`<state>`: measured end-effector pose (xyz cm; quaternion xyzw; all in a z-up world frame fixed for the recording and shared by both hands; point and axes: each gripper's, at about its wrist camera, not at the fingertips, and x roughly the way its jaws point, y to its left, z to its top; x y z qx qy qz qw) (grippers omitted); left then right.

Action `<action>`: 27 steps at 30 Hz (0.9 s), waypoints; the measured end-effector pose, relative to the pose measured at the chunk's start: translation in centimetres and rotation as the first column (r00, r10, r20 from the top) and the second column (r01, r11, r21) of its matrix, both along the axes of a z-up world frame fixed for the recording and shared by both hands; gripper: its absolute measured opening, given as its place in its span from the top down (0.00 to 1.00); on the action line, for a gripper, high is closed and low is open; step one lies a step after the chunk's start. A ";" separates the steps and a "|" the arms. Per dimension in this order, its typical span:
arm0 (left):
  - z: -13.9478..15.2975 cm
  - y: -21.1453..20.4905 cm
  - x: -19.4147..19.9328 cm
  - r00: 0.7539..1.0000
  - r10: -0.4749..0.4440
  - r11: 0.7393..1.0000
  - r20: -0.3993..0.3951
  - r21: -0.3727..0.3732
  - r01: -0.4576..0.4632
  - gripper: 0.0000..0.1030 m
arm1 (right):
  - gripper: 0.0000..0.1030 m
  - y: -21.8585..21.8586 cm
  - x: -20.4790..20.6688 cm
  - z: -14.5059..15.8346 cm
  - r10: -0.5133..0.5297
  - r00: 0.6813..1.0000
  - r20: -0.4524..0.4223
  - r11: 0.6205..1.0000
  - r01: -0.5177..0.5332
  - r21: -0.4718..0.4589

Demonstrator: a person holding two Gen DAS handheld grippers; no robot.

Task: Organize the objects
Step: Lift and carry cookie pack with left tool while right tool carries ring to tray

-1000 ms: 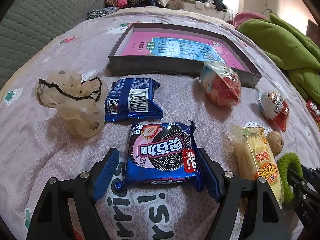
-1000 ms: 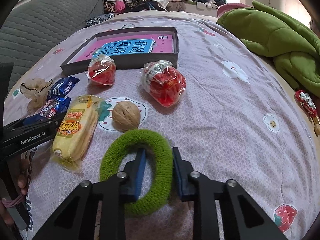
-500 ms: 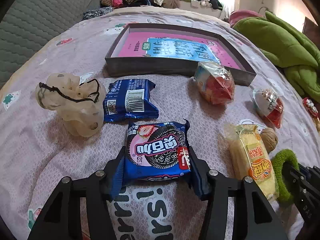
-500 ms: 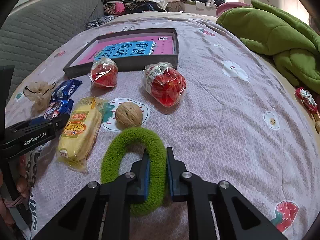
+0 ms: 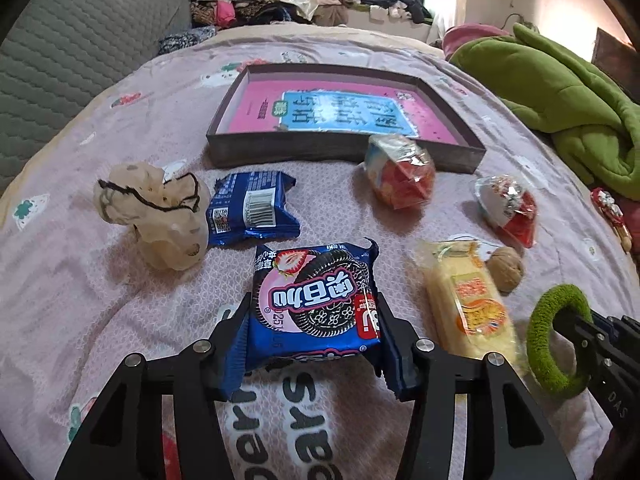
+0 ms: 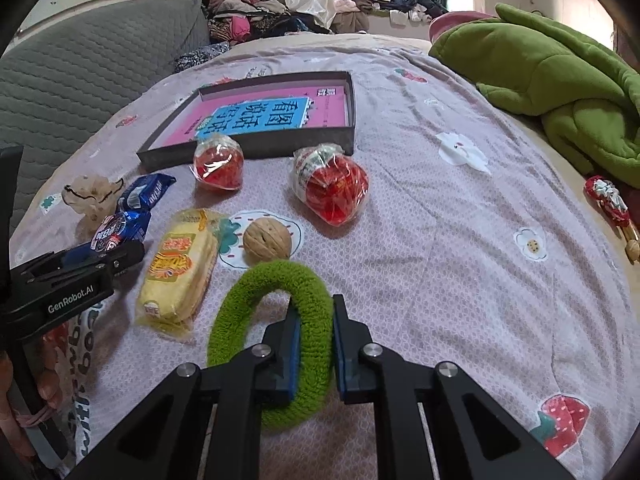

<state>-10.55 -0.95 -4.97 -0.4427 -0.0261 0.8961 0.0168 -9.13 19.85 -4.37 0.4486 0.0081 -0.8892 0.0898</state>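
Fuzzy green ring (image 6: 276, 340) pinched in right tongs (image 6: 314, 354); left tongs (image 5: 312, 334) clamp glossy cookie packet (image 5: 316, 304).

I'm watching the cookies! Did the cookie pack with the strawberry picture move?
Yes. The cookie pack, gripped by the left gripper, has lifted off the bedspread lettering it covered.

Walnut (image 6: 267, 238) right of cracker pack (image 6: 180, 270), tray (image 6: 256, 146) behind

My right tongs (image 6: 314, 350) pinch the green fuzzy ring (image 6: 272, 344) on the bed (image 6: 440, 240), walnut (image 6: 267, 239) just beyond.
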 end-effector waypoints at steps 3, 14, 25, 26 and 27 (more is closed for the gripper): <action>0.8 0.2 0.7 1.000 -0.005 1.000 -0.014 -0.008 0.005 0.46 | 0.87 0.0 0.4 0.7 0.004 1.000 -0.011 1.000 -0.004 -0.002; 3.4 0.4 2.9 0.999 -0.010 1.000 -0.050 -0.012 0.010 0.46 | 0.87 -0.4 2.0 3.3 0.022 0.998 -0.055 1.000 -0.023 -0.018; 6.7 0.8 4.9 0.994 -0.017 1.000 -0.109 -0.019 0.015 0.46 | 0.87 -0.3 3.3 6.2 0.027 0.994 -0.110 0.999 -0.031 -0.034; 6.9 0.8 5.0 0.993 -0.017 1.000 -0.113 -0.017 0.015 0.46 | 0.87 -0.3 3.4 6.4 0.029 0.993 -0.115 0.999 -0.034 -0.036; 7.2 0.8 5.1 0.993 -0.017 1.000 -0.117 -0.017 0.015 0.46 | 0.87 -0.3 3.5 6.7 0.032 0.992 -0.119 0.999 -0.036 -0.036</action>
